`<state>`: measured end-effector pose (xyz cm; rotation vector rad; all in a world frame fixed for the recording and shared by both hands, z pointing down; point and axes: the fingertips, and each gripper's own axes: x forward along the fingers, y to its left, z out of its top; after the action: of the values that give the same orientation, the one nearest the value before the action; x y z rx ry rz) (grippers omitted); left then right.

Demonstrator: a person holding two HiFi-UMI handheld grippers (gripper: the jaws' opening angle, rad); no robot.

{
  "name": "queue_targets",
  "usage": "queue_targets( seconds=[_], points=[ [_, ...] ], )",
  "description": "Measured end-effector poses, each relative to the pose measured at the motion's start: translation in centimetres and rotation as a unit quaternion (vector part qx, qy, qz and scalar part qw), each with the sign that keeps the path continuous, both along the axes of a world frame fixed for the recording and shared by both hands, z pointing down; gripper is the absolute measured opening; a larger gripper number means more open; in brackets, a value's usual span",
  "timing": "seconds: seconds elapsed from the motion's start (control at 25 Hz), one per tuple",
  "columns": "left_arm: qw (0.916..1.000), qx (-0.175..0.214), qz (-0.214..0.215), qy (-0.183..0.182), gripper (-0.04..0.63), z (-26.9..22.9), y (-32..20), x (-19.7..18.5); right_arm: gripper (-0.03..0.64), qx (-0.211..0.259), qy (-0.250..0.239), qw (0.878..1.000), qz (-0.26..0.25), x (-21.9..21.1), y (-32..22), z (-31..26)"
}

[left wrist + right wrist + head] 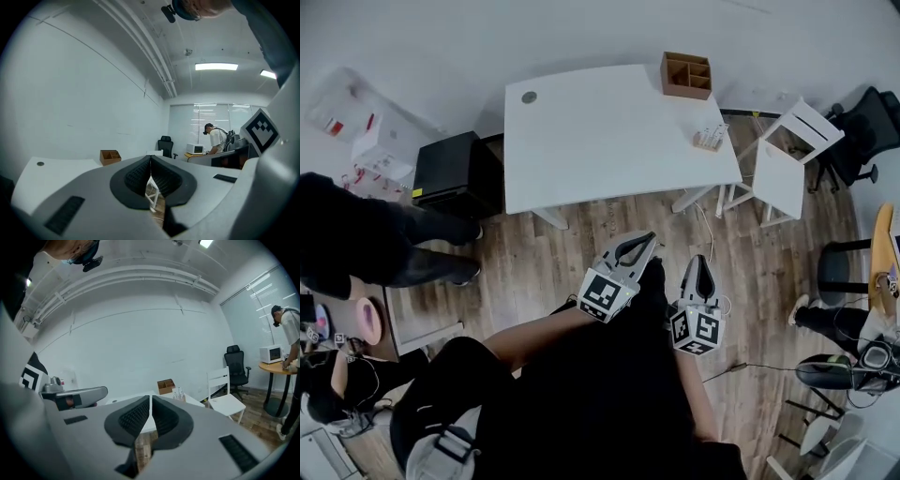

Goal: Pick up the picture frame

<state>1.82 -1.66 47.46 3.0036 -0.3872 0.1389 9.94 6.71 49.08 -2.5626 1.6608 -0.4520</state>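
Left tool (651, 240), right tool (701, 261) closed; only their views show microwave (194, 149)

White table (609, 141), wooden organizer (685, 75), chair (780, 178)

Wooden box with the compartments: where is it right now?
In the head view, the wooden box sits on the white table's far right corner.

Bright, cool and even throughout. Lit by a ceiling strip lamp (216, 67) beyond the counter (609, 141), blown out to pure white, and by pale daylight through blinds (211, 119) behind it. Only a soft shadow under the counter. Strong fisheye bending and black corners. Slightly soft on the near left tongs (150, 164).
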Motion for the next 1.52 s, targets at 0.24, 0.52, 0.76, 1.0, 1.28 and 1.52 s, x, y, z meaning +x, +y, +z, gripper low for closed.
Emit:
queue_targets(
  seconds=[0.24, 0.52, 0.76, 1.0, 1.28, 1.52],
  points=[
    [0.9986, 0.048, 0.005, -0.020, 0.015, 0.6, -3.0, 7.6, 0.037, 0.015, -0.002, 1.000, -0.023, 7.7, -5.1, -0.2],
    [0.9986, -0.020, -0.017, -0.045, 0.015, 4.1, -7.9, 16.2, 0.037, -0.013, -0.004, 0.999, -0.049, 16.5, -9.3, 1.7],
    [0.9938, -0.060, -0.026, -0.090, 0.015, 8.4, -11.4, 23.2, 0.037, -0.038, -0.020, 0.996, -0.074, 23.5, -13.2, 5.0],
    [0.9886, -0.051, -0.054, -0.131, 0.017, 11.7, -14.8, 27.0, 0.037, -0.074, -0.023, 0.990, -0.116, 27.4, -17.0, 9.2],
    [0.9830, -0.054, -0.099, -0.145, 0.017, 14.8, -18.9, 28.9, 0.038, -0.110, -0.020, 0.985, -0.134, 31.2, -21.3, 13.9],
    [0.9765, -0.105, -0.110, -0.153, 0.018, 18.7, -20.9, 30.8, 0.059, -0.148, -0.028, 0.978, -0.147, 34.1, -24.0, 18.2]
  ],
)
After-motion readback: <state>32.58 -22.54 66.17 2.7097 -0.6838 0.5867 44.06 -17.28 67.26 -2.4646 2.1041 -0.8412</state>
